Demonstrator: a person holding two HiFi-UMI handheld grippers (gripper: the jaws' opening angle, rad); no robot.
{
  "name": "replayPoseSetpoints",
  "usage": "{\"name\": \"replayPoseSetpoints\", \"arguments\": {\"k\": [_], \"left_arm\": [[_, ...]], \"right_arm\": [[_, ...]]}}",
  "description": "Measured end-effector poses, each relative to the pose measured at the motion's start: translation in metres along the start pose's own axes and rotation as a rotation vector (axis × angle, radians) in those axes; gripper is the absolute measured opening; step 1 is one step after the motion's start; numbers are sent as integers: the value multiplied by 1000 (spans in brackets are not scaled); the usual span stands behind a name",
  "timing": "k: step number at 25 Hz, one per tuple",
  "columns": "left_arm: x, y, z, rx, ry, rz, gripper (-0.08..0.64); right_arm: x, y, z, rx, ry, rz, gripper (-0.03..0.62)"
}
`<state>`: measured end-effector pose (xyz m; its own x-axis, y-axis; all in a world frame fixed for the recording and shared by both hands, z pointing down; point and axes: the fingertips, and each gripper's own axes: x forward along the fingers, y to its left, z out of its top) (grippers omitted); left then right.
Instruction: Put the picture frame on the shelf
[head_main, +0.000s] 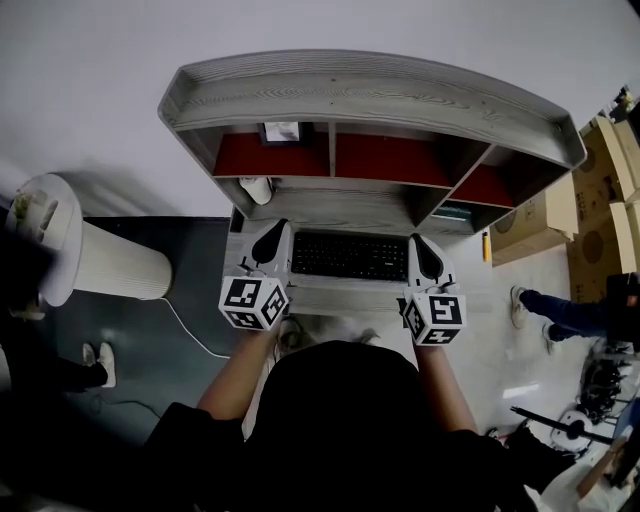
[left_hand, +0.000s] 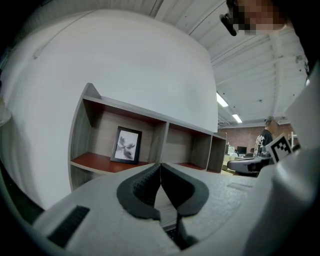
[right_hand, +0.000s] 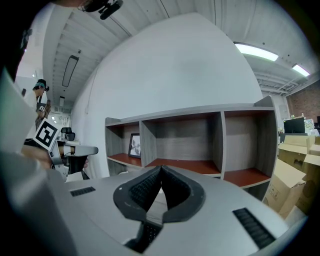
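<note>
Since the picture frame (left_hand: 125, 145) stands on the shelf (left_hand: 95, 161) ahead, placing looks done.
Left hand-held gripper (left_hand: 160, 175) and right hand-held gripper (right_hand: 160, 177), jaws together, empty: draw straight back.

Legible text: none. Marker cubes (head_main: 254, 302) on left gripper (head_main: 271, 238) and right gripper (head_main: 424, 247): black-and-white square code patterns, no letters or digits. Keyboard (head_main: 348, 256): key legends too small to read. Cardboard boxes (head_main: 603, 178): possibly faint print, not legible
</note>
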<state>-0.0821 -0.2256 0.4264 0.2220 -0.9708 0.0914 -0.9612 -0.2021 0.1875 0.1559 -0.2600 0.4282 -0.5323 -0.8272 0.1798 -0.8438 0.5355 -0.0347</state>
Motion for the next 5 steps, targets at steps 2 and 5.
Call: {"name": "replayPoseSetpoints", "arguments": {"k": [2,5], "left_arm": [[1,-2,-1,3,3,-2,18],[1,-6,-3,5,8,-3,18]], "right_arm": [[-2,-2,-2,-5,2,0,12],[-5,-5,-5,-9,7,-1,12]]}}
